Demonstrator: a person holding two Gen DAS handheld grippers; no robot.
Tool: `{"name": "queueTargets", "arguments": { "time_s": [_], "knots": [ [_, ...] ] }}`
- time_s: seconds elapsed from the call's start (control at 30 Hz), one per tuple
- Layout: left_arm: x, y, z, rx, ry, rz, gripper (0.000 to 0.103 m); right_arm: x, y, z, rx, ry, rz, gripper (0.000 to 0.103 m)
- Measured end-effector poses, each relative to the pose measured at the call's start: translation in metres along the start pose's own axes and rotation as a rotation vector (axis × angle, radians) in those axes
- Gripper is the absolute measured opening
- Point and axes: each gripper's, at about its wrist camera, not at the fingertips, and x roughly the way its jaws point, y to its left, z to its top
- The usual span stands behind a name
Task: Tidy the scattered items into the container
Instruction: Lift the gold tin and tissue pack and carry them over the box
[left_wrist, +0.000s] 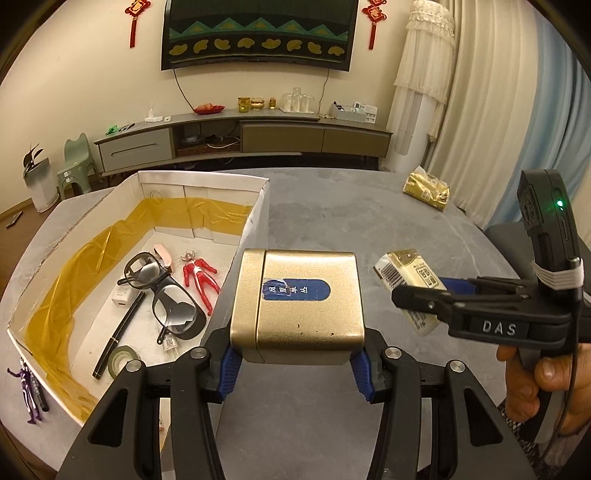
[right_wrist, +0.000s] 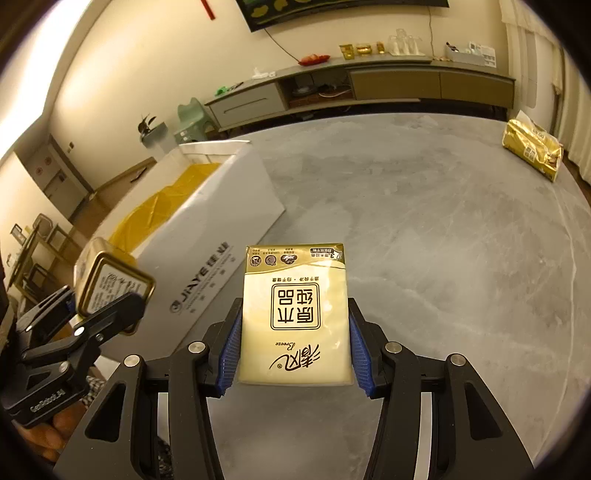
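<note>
My left gripper (left_wrist: 295, 363) is shut on a gold tin (left_wrist: 297, 306) with a blue label, held above the grey table just right of the white box (left_wrist: 255, 225). The right gripper (right_wrist: 293, 363) is shut on a cream tissue pack (right_wrist: 295, 314). That pack (left_wrist: 408, 280) also shows in the left wrist view, clamped by the right gripper (left_wrist: 410, 295) beside the tin. In the right wrist view the tin (right_wrist: 110, 280) hangs at the left in the left gripper (right_wrist: 107, 306). Inside the box lie black glasses (left_wrist: 162, 295), a red figure (left_wrist: 201, 280), a pen (left_wrist: 118, 334) and a tape roll (left_wrist: 123, 360).
A purple figure (left_wrist: 27, 391) lies on the table outside the box's near left corner. A gold foil packet (left_wrist: 426, 188) rests at the far right of the table (left_wrist: 351, 214). A person's hand (left_wrist: 543, 380) holds the right gripper's handle. A TV cabinet stands beyond the table.
</note>
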Motion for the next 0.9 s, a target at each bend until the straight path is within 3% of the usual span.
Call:
{"name": "queueTargets", "arguments": {
  "time_s": [0.9],
  "knots": [
    [-0.046,0.049,0.005,-0.087,-0.092,-0.024,0.051,-0.033,0.075,0.012,-0.116,-0.046,0.039,0.054]
  ]
}}
